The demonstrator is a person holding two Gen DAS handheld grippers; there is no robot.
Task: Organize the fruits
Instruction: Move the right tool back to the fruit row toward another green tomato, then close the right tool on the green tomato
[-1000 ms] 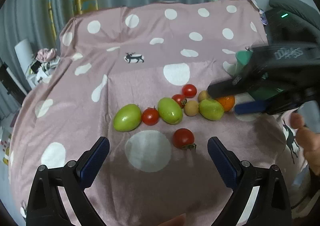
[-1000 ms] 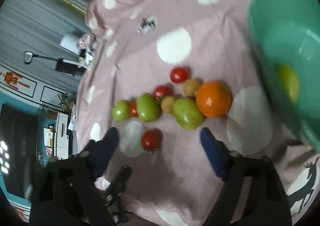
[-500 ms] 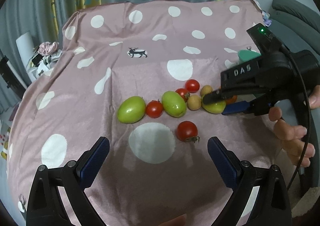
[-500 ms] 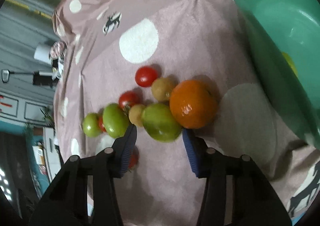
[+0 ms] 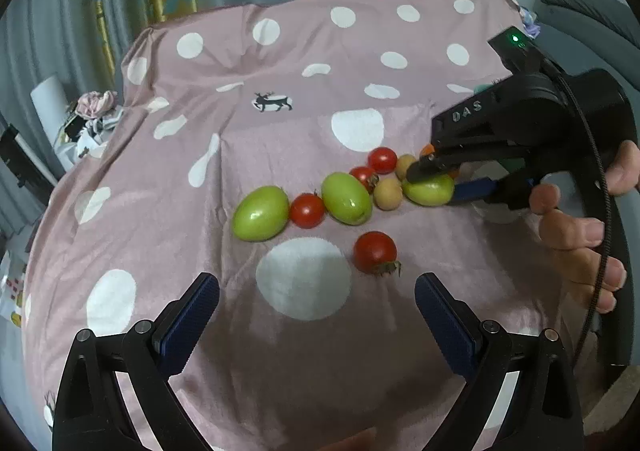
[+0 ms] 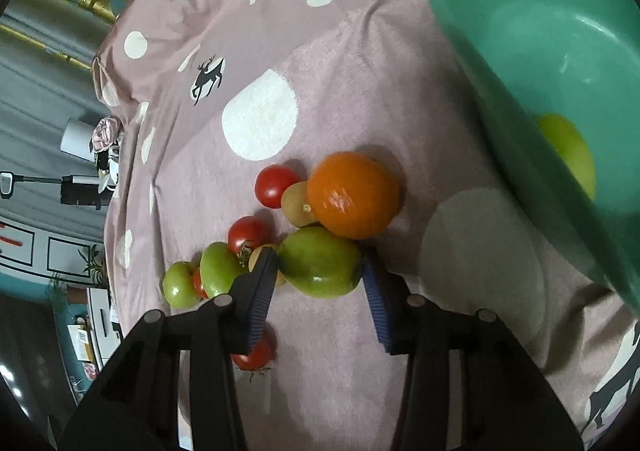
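Note:
Fruits lie in a cluster on a pink polka-dot cloth (image 5: 280,63). My right gripper (image 6: 319,257) straddles a green tomato (image 6: 320,267), its jaws closing, and both blue pads touch the tomato's sides. In the left wrist view the same right gripper (image 5: 436,183) comes in from the right onto that green tomato (image 5: 430,191). An orange (image 6: 354,195) touches the tomato's far side. My left gripper (image 5: 316,285) stands open near the front with nothing between its fingers. A red tomato (image 5: 375,252) lies just beyond it.
A teal bowl (image 6: 480,11) at the right holds a yellow-green fruit (image 6: 568,155). Two more green tomatoes (image 5: 262,213) (image 5: 346,198), several small red tomatoes (image 5: 307,210) and two tan fruits (image 5: 387,193) lie in the row. A person's hand (image 5: 576,235) holds the right gripper.
My right gripper has come down over the green tomato and its jaws have narrowed from wide apart to touching it. The left gripper has stayed where it was.

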